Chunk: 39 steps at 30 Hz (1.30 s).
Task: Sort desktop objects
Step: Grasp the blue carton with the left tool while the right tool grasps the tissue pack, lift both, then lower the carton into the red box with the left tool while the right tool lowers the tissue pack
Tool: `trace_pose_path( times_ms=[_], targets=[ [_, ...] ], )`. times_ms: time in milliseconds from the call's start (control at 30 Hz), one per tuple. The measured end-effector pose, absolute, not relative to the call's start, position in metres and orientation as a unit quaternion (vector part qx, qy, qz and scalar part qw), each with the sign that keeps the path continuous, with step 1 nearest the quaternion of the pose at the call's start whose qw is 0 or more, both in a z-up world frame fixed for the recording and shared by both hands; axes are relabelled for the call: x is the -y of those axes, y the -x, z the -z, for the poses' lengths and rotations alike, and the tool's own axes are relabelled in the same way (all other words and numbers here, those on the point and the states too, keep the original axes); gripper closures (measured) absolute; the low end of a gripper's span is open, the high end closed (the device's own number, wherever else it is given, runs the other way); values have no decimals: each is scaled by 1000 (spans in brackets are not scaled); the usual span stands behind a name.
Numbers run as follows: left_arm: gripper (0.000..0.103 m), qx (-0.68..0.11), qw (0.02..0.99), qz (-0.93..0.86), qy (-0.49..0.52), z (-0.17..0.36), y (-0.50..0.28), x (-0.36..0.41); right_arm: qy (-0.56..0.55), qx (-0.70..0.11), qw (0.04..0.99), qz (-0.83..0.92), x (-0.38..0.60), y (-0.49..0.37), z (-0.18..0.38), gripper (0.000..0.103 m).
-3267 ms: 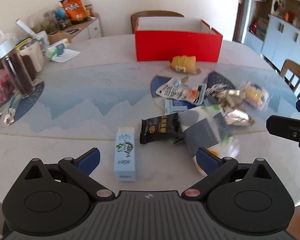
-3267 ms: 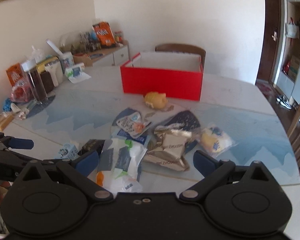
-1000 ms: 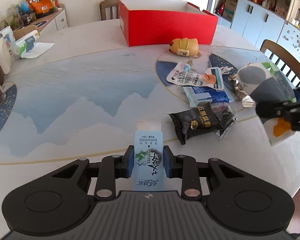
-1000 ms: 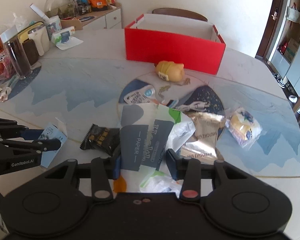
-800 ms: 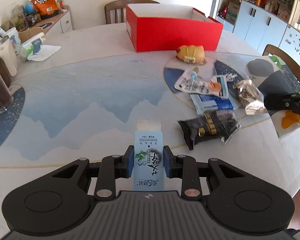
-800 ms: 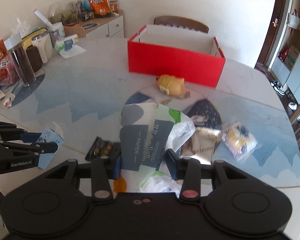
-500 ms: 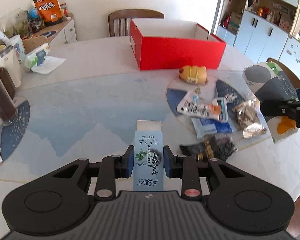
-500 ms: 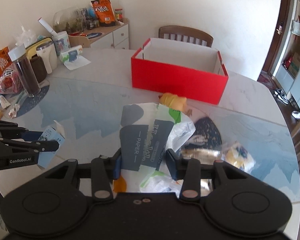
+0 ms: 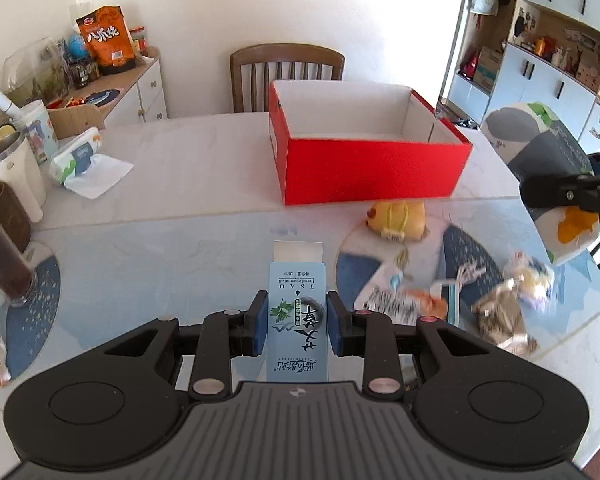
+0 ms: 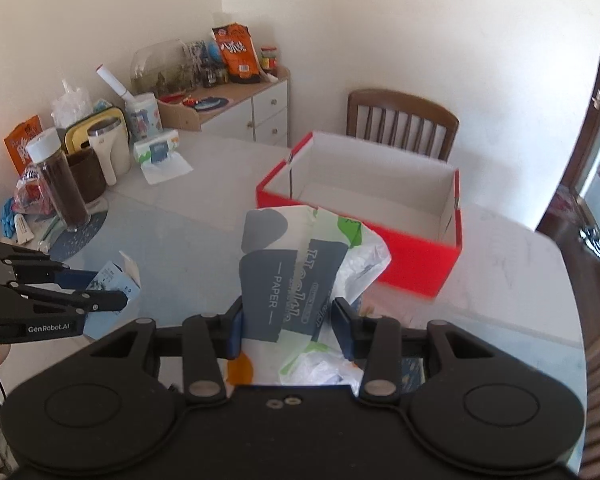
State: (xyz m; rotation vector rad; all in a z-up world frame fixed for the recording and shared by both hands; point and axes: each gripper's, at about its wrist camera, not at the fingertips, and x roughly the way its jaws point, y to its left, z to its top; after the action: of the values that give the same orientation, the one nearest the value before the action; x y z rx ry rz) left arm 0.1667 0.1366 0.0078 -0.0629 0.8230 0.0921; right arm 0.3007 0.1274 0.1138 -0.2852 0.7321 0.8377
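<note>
Small carton (image 9: 297,320): pale blue, dark ink-brush characters, green leaf sprig, white end flap. Tissue pack (image 10: 296,280): white wrapper with slate-grey blocks, green patches, one orange blob, white "PAPER" lettering. Open box (image 9: 364,148): bright red outside, white inside. Counter (image 9: 188,184): off-white marble look, front part printed with pale blue mountain shapes and dark blue speckled circles. Plush toy (image 9: 396,218): yellow. Snack bag (image 9: 106,40) on the sideboard: orange with white characters. Both grippers: black bodies, blue pads (image 9: 260,320). Chair (image 10: 402,124): brown wood.
</note>
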Motion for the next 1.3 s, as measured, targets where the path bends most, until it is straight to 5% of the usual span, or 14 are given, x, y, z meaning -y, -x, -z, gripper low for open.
trace_pose_path(
  times_ms=[1300],
  targets=[
    [75, -408, 912, -24, -23, -23, -412, -104, 123, -367, 823, -416, -168, -514, -92, 61]
  ],
)
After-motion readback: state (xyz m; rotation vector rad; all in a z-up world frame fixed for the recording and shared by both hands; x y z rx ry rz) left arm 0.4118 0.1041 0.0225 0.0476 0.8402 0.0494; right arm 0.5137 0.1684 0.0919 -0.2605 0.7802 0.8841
